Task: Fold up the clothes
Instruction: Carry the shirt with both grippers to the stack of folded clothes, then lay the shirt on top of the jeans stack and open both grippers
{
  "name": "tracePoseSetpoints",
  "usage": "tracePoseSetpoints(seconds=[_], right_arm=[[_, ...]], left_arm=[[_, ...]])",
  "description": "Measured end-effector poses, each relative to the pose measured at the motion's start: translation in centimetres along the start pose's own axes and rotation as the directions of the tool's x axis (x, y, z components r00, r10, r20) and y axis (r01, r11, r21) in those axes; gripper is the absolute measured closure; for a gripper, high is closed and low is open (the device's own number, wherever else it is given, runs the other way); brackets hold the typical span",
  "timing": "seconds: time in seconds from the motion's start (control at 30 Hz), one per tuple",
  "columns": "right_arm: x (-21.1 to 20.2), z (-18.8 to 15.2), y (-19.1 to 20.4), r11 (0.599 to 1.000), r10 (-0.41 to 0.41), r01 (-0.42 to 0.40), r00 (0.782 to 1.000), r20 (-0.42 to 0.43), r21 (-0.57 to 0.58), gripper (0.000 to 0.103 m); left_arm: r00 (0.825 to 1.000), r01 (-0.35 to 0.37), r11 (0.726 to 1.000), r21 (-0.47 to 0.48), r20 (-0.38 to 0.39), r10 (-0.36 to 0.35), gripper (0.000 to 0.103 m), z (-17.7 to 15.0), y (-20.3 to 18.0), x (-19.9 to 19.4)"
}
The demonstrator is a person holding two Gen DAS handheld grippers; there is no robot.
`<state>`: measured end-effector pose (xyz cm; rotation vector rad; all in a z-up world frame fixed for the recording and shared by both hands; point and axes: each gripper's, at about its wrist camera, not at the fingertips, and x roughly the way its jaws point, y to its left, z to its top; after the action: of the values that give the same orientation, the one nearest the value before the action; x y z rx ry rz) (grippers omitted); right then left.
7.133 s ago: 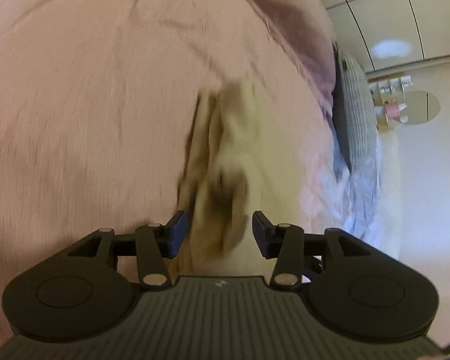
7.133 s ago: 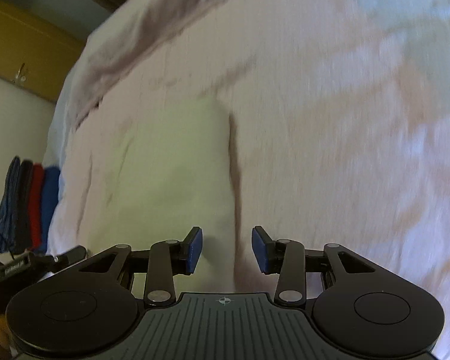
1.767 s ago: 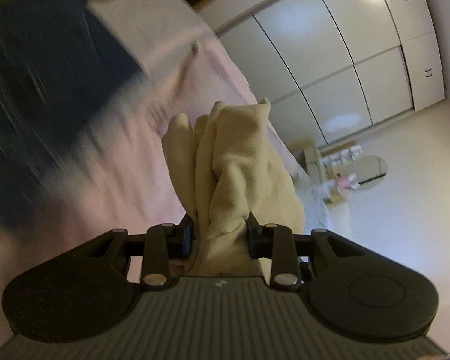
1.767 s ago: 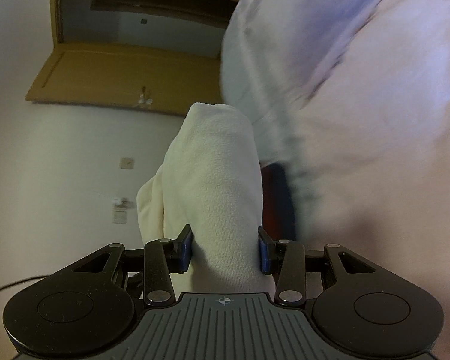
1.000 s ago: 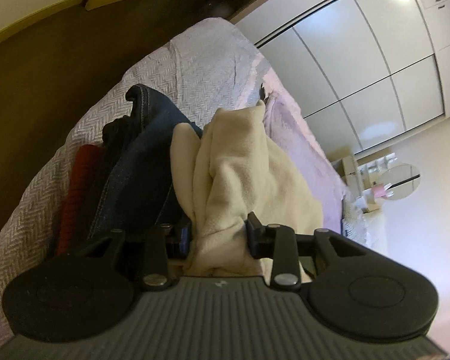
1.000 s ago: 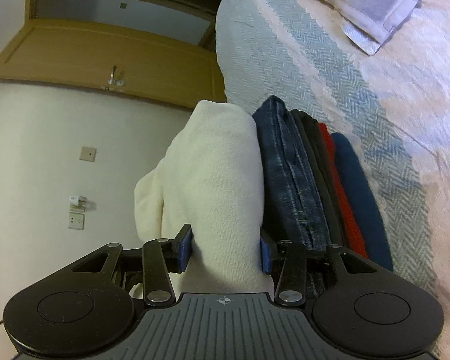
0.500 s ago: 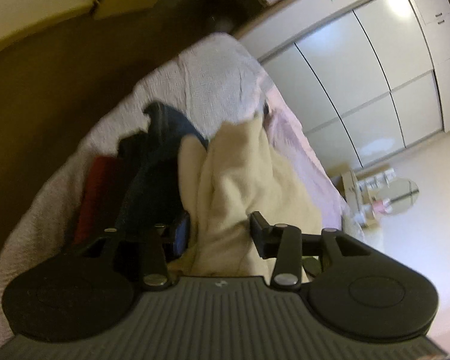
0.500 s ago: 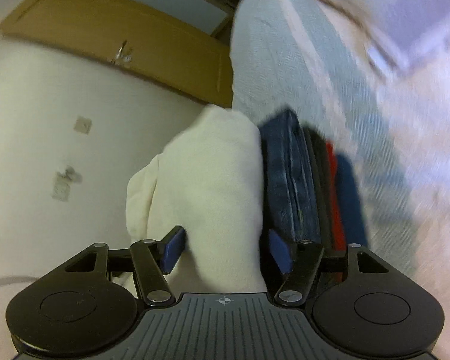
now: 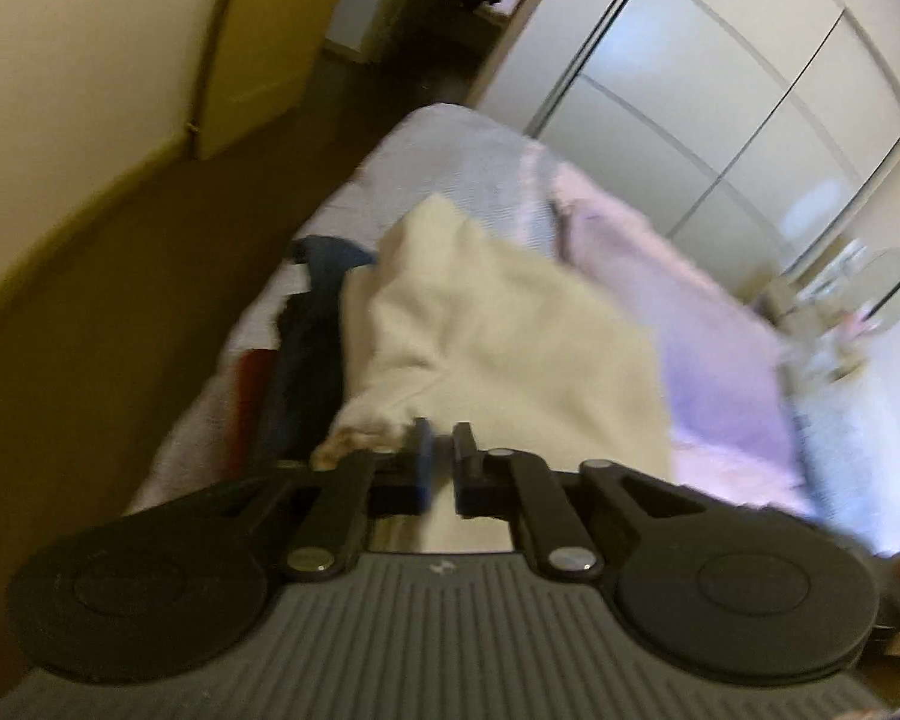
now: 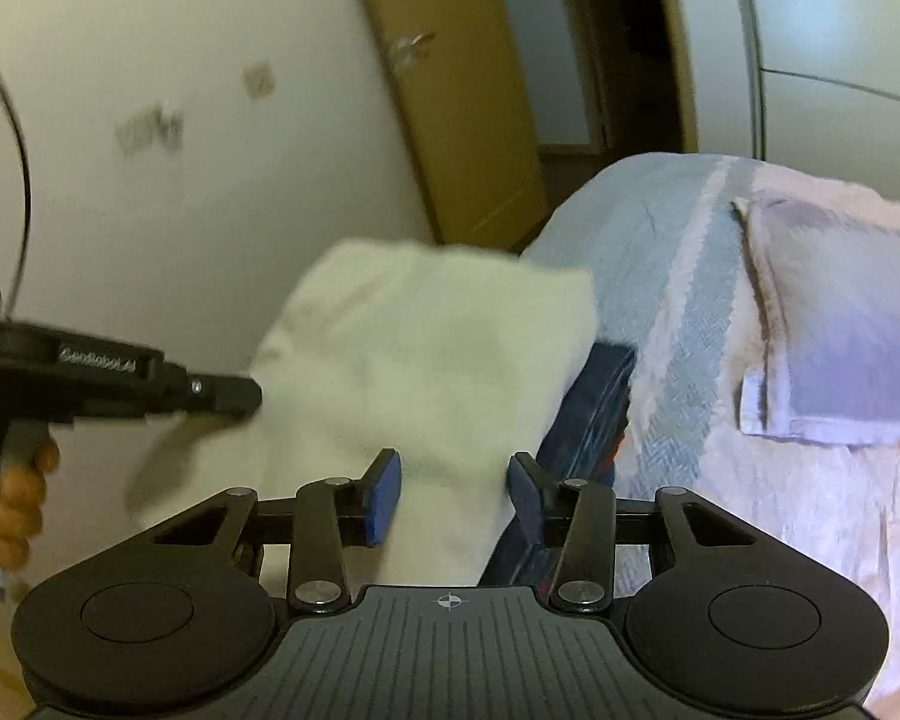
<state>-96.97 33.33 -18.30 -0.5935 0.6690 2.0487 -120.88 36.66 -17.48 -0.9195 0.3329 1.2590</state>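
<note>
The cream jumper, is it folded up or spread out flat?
Folded. The cream jumper is a thick bundle on top of the pile of folded clothes at the bed's corner.

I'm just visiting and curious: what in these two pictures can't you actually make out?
- Stacked clothes: both views, mostly hidden under the cream folded garment; count unclear.
- Left gripper: left wrist view is blurred; whether it pinches cloth is unclear.
- Wall fittings: right wrist view, smeared.
- Dresser items: left wrist view, tiny and blurred.

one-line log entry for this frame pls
phase: stacking | cream folded garment on folded clothes pile, bed corner | left gripper nearly shut, blurred | right gripper open
</note>
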Motion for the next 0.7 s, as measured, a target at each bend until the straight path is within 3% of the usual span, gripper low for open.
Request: tracePoseSetpoints(seconds=[0.13,0.3,0.5,0.7], right_arm=[[2.2,-0.1,0.5,0.999,-0.024,0.022,0.998,-0.064,-0.038,0.058],[0.5,0.4,-0.3,1.000,-0.006,0.006,0.997,-0.076,0.004,0.058],[-1.8,3.4,-1.5,0.998,-0.040,0.038,0.999,0.027,0.058,0.058],[2.0,6.6,-2.7,0.995,-0.092,0.089,0.994,0.058,0.043,0.058]], left_arm=[[1.000,-0.018,0.999,-0.048,0.012,0.018,0.097,-0.7,1.2,0.3],[1.000,-0.001,0.998,-0.056,0.013,0.002,0.097,-0.1,0.9,-0.8],[0.997,0.030,0.998,-0.055,0.069,-0.026,0.095,2.3,0.3,-1.2],[0.996,0.010,1.000,0.013,0.089,-0.011,0.095,5.8,-0.4,2.8]])
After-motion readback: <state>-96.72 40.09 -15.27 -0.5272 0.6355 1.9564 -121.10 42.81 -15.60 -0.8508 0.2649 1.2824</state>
